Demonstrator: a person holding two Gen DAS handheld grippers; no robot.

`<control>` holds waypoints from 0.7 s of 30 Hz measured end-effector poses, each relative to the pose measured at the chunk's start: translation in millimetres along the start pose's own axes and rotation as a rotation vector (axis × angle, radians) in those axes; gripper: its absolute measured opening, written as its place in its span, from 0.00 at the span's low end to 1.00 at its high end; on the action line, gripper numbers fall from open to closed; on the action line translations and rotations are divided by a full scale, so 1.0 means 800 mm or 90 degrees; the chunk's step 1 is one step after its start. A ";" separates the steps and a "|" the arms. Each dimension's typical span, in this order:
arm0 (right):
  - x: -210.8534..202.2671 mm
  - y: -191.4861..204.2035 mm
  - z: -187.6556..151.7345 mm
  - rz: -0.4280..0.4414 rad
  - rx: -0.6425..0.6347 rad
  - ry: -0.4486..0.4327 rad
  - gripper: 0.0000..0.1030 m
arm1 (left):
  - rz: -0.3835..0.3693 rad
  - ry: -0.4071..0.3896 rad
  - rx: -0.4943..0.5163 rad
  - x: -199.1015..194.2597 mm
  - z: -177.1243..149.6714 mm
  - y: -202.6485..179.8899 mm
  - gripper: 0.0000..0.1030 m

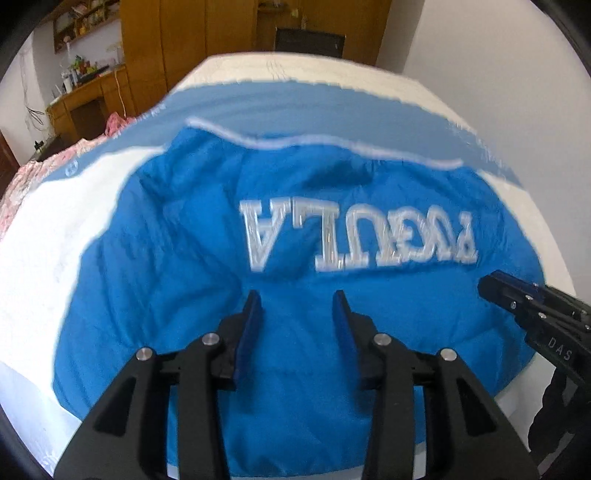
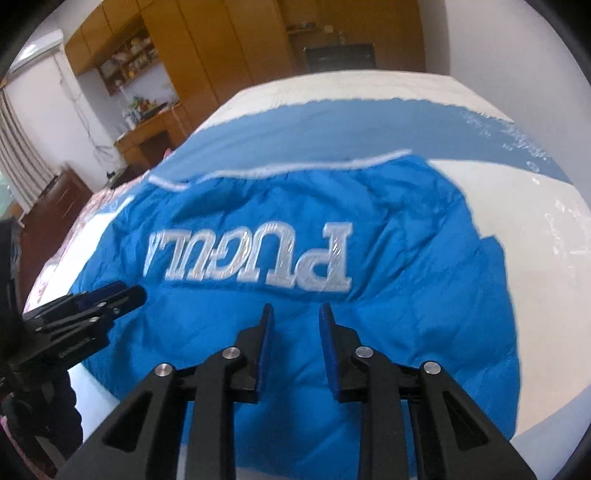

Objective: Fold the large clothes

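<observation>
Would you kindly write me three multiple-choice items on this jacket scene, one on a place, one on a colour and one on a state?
1. Where does the blue jacket lie?
A. spread on the bed
B. hung on the wooden wardrobe
C. on the floor

2. What colour is the lettering on the jacket?
A. red
B. black
C. white

3. How do the left hand-held gripper and the right hand-held gripper stand?
A. both clamped on fabric
B. both open over the jacket, holding nothing
C. one clamped on a sleeve

Answers: 1 A, the jacket lies flat on the bed cover; 2 C, the big letters are white on blue; 3 B, each wrist view shows bare jacket between the parted fingers.
</observation>
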State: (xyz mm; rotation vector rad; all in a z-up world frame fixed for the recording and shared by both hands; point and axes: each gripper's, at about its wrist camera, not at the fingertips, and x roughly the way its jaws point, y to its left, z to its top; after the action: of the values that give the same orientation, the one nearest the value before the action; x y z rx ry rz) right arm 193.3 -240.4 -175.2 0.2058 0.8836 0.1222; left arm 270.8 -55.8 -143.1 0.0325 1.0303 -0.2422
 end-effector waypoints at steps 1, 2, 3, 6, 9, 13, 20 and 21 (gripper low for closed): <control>0.006 -0.003 -0.003 0.002 0.004 0.006 0.24 | 0.001 0.001 0.002 0.005 -0.004 0.000 0.40; 0.012 -0.004 -0.006 0.005 0.009 0.007 0.24 | 0.002 -0.004 0.007 0.010 -0.008 0.000 0.40; 0.017 -0.005 -0.009 0.002 0.004 0.007 0.23 | 0.004 -0.004 0.010 0.011 -0.010 0.000 0.40; 0.026 -0.003 -0.014 -0.013 -0.013 0.005 0.23 | 0.005 -0.001 0.011 0.021 -0.012 0.000 0.40; 0.030 -0.004 -0.015 -0.015 -0.009 0.003 0.23 | 0.005 -0.005 0.007 0.024 -0.014 0.002 0.40; 0.027 -0.005 -0.011 -0.009 0.000 0.014 0.23 | 0.000 0.005 -0.003 0.021 -0.012 0.005 0.39; -0.025 -0.015 0.002 0.001 0.004 -0.006 0.44 | 0.016 0.010 -0.008 -0.021 0.001 0.016 0.49; -0.037 -0.021 0.007 -0.004 0.007 -0.015 0.49 | 0.022 0.005 -0.001 -0.027 0.002 0.017 0.55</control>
State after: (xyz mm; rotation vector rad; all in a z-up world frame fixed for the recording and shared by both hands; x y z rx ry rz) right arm 179.8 -262.7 -153.3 0.2139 0.8609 0.1096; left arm 264.8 -39.0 -125.2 0.0493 1.0372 -0.2097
